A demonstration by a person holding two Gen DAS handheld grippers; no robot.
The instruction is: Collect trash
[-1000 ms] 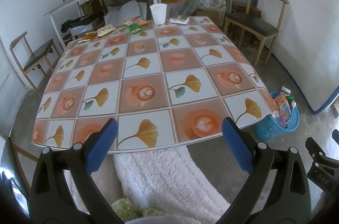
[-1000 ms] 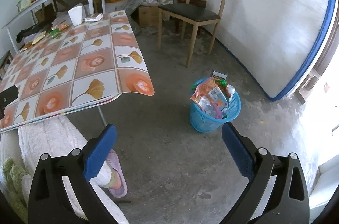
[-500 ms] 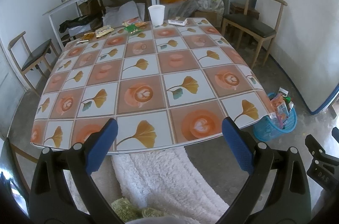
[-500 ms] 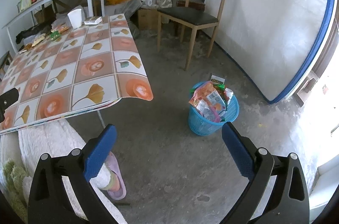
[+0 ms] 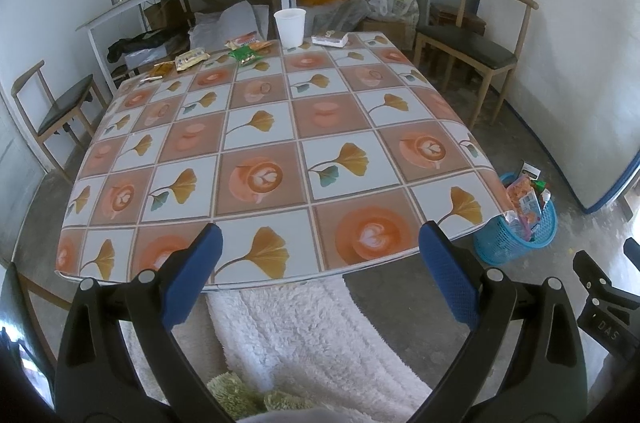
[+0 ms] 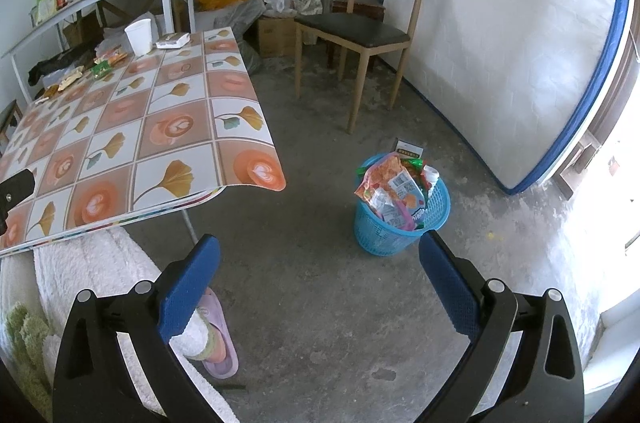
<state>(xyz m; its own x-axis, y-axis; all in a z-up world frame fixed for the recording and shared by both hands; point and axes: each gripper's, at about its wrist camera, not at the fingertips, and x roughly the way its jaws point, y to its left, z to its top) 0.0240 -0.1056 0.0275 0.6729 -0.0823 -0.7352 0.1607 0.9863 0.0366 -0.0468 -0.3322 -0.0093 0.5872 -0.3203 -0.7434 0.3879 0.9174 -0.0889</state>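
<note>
Grippers were both empty at inspection. My left gripper [image 5: 320, 263] had its 2 blue-padded fingers [image 5: 192, 275] spread wide, held just off the near edge of the table [image 5: 320, 159], which carried a cloth printed with ginkgo leaves and coffee cups. My right gripper [image 6: 320, 279] was likewise spread wide over bare concrete floor, clamped on nothing.

Trash lay along the far edge of the table: a green wrapper [image 5: 245, 54], a red and orange wrapper [image 5: 249, 43], a yellow packet [image 5: 191, 58] and a small brown packet [image 5: 163, 67] further left. A white paper cup [image 5: 290, 27] stood upright just right of these, and a flat white box [image 5: 330, 39] lay beside the cup. All were well apart from both grippers.

A blue basket [image 6: 400, 223] sat on the floor to the right of the table, near my right gripper, heaped above its rim with wrappers. A wooden chair [image 6: 360, 35] stood beyond it. A white fleecy garment [image 5: 304, 339] and a pink slipper [image 6: 218, 343] showed below the table edge.
</note>
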